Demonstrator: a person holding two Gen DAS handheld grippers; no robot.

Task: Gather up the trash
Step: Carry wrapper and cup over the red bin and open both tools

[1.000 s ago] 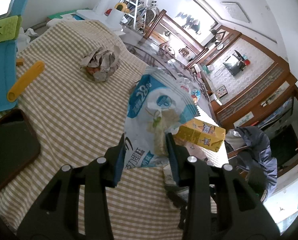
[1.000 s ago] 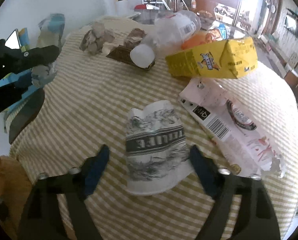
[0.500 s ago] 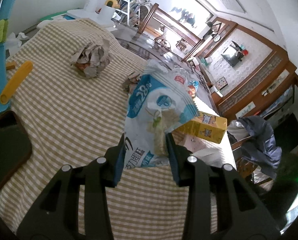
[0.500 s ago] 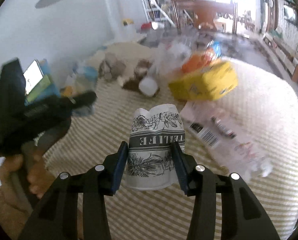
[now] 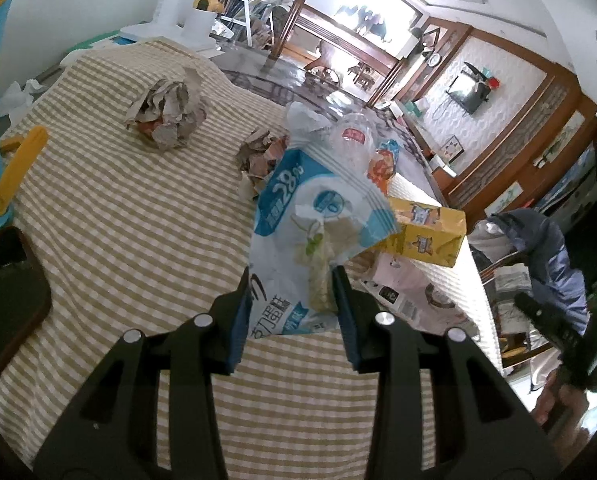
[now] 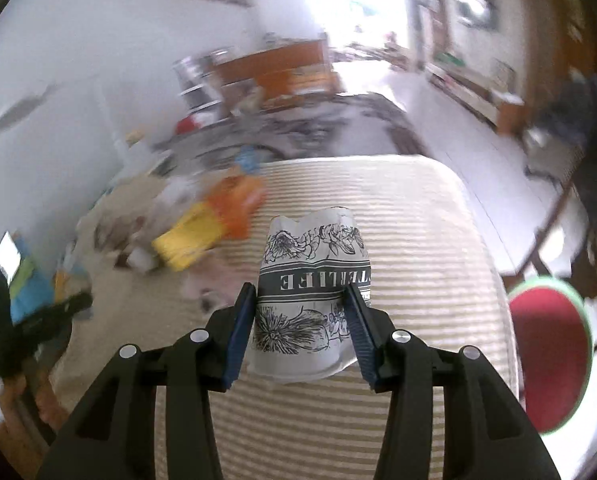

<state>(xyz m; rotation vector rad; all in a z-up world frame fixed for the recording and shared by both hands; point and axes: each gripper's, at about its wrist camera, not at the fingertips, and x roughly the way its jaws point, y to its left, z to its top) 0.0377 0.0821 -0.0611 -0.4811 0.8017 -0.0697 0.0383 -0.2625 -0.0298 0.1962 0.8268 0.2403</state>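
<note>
My left camera gives a sharp, evenly bright picture; daylight enters from the window (image 5: 362, 28) at the upper centre. My right camera is blurred by motion, strongest at the left, and the doorway (image 6: 354, 8) at the top is overexposed. Both views bend at the dark corners.

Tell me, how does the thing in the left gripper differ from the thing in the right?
The blue-and-white plastic bag is thin, limp film with blue print; the paper cup is stiff, crushed, white with black flowers and lettering. The bag fans wider than its pinched end; the cup fills its grip. Each is trash clamped between fingers.
</note>
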